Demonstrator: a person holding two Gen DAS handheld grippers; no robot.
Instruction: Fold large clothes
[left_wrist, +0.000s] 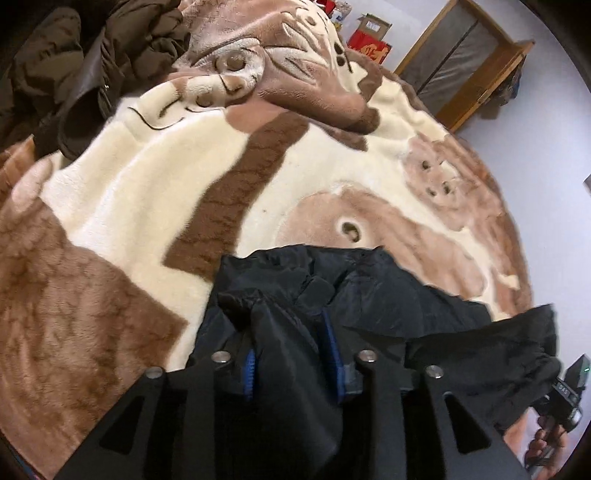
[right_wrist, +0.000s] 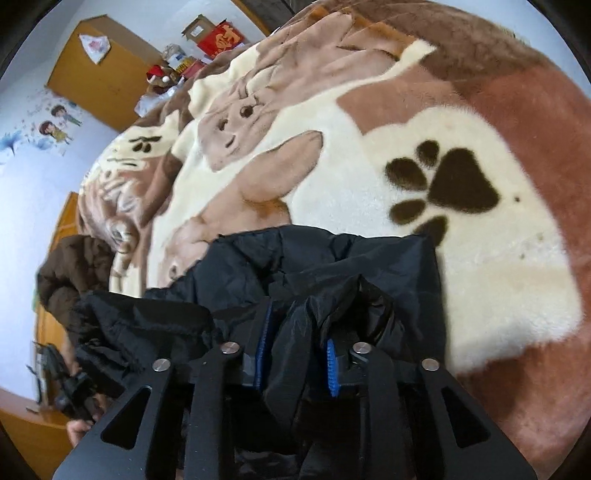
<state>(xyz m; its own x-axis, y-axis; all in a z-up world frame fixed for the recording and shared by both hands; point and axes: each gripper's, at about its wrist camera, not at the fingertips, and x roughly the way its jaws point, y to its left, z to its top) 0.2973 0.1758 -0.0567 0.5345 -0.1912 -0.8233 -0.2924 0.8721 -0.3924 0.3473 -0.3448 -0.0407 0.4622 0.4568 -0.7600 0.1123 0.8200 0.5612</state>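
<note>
A black jacket hangs bunched over the near part of a bed; it also shows in the right wrist view. My left gripper is shut on a fold of the black jacket, cloth pinched between its blue pads. My right gripper is shut on another fold of the same jacket, blue pads pressed on the cloth. The jacket stretches between both grippers, held above the blanket. The right gripper's body and the hand holding it show at the left wrist view's lower right.
A cream and brown plush animal-print blanket covers the bed. A dark brown puffer coat lies heaped at the far left of the bed. Boxes, a wooden cabinet and a door frame stand beyond.
</note>
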